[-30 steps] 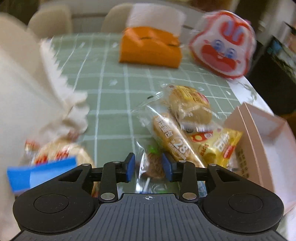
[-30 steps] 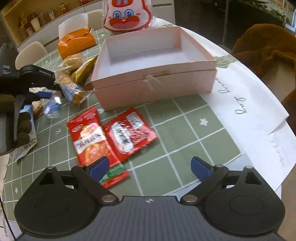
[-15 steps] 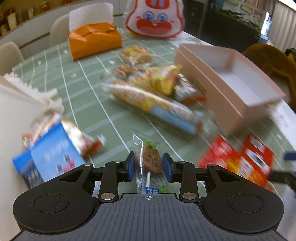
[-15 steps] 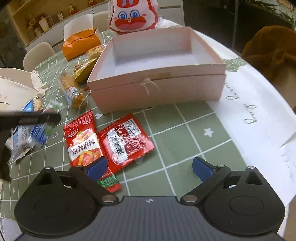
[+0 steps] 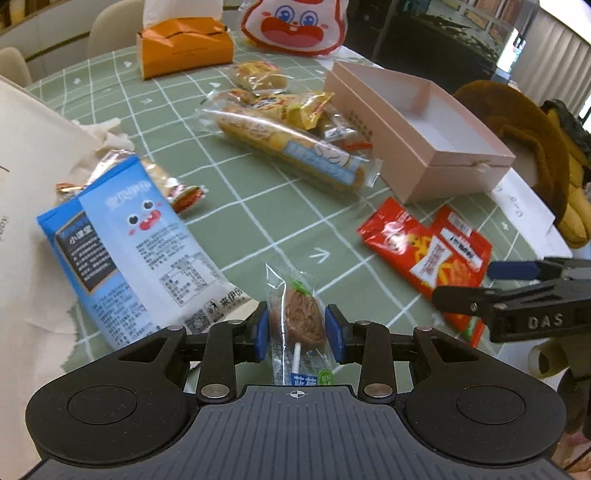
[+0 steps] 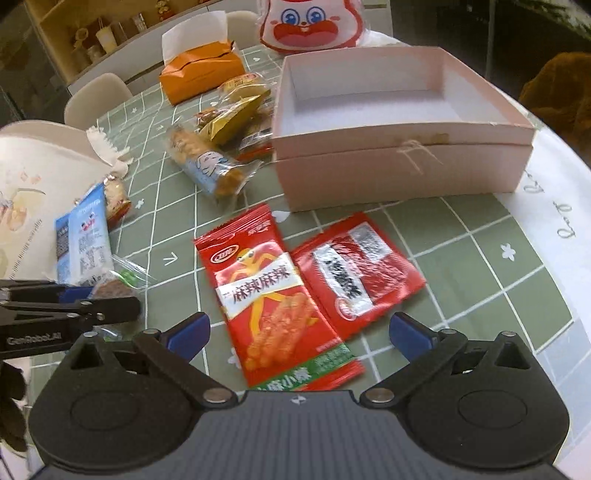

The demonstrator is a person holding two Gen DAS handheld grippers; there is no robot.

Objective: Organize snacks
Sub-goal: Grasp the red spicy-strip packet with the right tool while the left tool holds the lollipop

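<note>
My left gripper (image 5: 297,328) is shut on a small clear-wrapped brown lollipop snack (image 5: 299,317) and holds it above the green checked tablecloth; it also shows in the right wrist view (image 6: 110,288). My right gripper (image 6: 299,330) is open and empty, low over two red spicy snack packets (image 6: 269,291) (image 6: 360,266). The open pink box (image 6: 388,110) stands just behind them and is empty. A long bread pack (image 5: 295,151), yellow and clear snack bags (image 5: 295,105) and a blue packet (image 5: 140,236) lie on the table.
An orange tissue box (image 5: 184,44) and a red-and-white rabbit bag (image 5: 295,26) stand at the far side. A white paper bag (image 5: 29,147) is at the left. A brown glove-like cloth (image 5: 524,125) lies past the table's right edge.
My left gripper has swung right and back with the lollipop snack, so the box and red packets came into its view. My right gripper moved closer to the red packets.
</note>
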